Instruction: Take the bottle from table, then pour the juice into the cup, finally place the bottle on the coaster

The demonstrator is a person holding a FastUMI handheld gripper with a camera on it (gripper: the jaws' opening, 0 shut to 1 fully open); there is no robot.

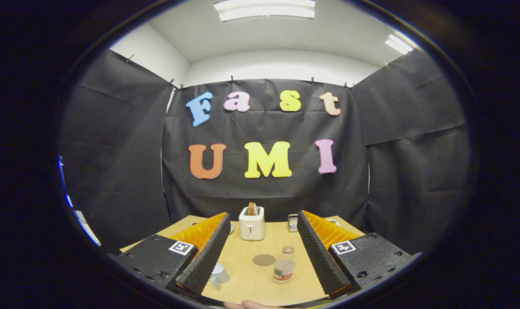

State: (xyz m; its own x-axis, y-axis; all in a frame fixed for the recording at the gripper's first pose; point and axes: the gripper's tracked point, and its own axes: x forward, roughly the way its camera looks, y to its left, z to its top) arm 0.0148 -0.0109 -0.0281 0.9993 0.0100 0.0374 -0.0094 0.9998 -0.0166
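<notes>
On the wooden table (pixel 251 279), the white cup (pixel 219 274) stands beside the left finger, the round coaster (pixel 264 259) mid-table, the bottle (pixel 284 266) just right of it. The gripper (pixel 260 223) hangs spread wide, grasping nothing. A toaster (pixel 251 223) stands beyond.

Booth enclosure: black cloth wall (pixel 264 128) at the back, creased, pinned along its top edge with small clips; matching black cloth panels (pixel 114 150) on either side, angled inward. White wall (pixel 281 64) visible above the cloth, meeting a white ceiling (pixel 285 34). Two ceiling light panels: one long, bright (pixel 265 9), over the centre; one smaller (pixel 398 43), toward the right. Light wooden table (pixel 260 279) at the foot of the back cloth, evenly lit, pale grain.
</notes>
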